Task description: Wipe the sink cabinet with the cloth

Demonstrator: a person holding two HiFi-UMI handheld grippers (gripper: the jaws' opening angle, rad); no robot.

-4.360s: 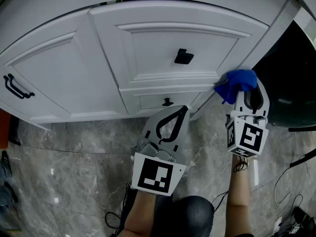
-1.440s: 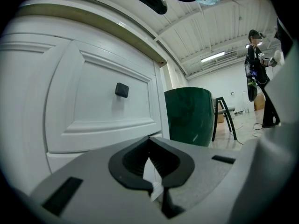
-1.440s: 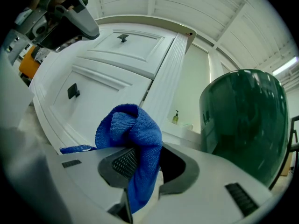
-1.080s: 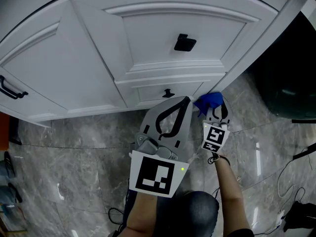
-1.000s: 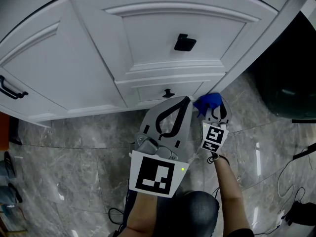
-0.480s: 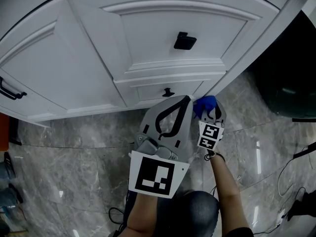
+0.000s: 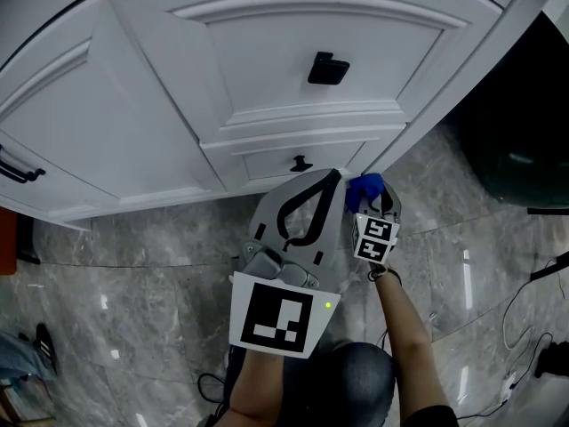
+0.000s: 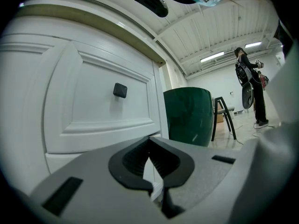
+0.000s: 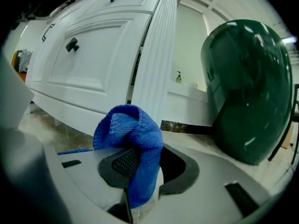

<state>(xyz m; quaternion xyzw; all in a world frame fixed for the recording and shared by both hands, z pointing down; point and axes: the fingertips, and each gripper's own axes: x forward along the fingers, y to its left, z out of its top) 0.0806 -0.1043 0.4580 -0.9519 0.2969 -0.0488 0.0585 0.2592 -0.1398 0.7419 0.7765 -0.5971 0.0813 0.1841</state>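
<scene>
The white sink cabinet point(image 7: 293, 34) fills the upper head view, with a black knob point(image 7: 327, 68) on its drawer front. A blue cloth point(image 7: 364, 188) is pinched in my right gripper point(image 7: 370, 199), low down at the foot of the cabinet's right corner post. In the right gripper view the cloth point(image 9: 131, 136) bulges out of the shut jaws in front of the fluted post point(image 9: 156, 55). My left gripper point(image 7: 333, 180) hangs shut and empty just left of the cloth. In its own view that gripper point(image 8: 150, 146) faces the drawer panel point(image 8: 103, 101).
A dark green bin point(image 7: 516, 123) stands right of the cabinet, also seen from the right gripper as a bin point(image 9: 247, 87). Grey marble floor point(image 7: 133, 310) lies below. A black pull handle point(image 7: 16, 163) sits on the far-left door. Cables point(image 7: 533, 327) trail at the right.
My right gripper has carried the cloth down the cabinet's right corner post to its foot, drifting slightly left in the last second. The left gripper has barely moved.
</scene>
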